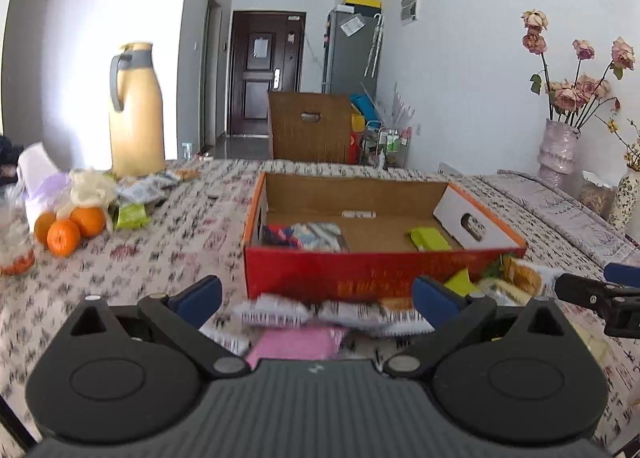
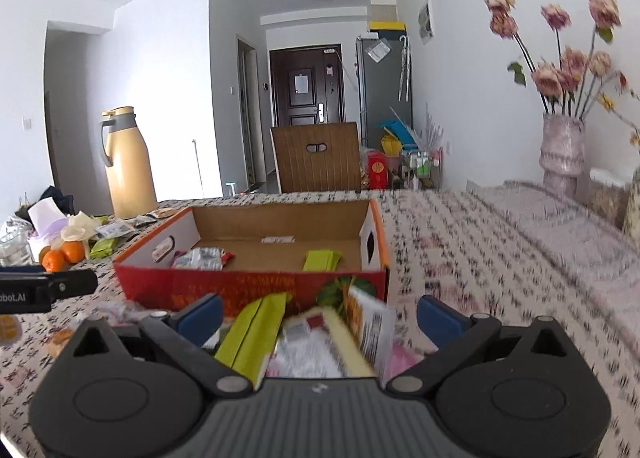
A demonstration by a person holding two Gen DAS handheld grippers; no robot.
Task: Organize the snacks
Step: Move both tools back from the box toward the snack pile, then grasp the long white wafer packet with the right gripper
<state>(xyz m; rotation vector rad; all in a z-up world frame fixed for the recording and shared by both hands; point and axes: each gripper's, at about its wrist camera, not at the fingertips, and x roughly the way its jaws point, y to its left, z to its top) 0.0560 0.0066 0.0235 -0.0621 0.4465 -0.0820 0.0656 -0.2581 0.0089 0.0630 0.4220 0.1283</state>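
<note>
Loose snack packets [image 2: 320,334] lie in a heap on the patterned tablecloth [image 2: 480,258], just in front of a red cardboard box [image 2: 248,286] that already holds a green packet [image 2: 322,260] and a few others. The right gripper [image 2: 318,318] hangs over the heap, fingers spread wide and empty. The left gripper [image 1: 316,294], likewise spread and empty, hovers above white and pink packets [image 1: 296,322]. The step looks like choosing a packet; next, one gripper must drop and close on it.
</note>
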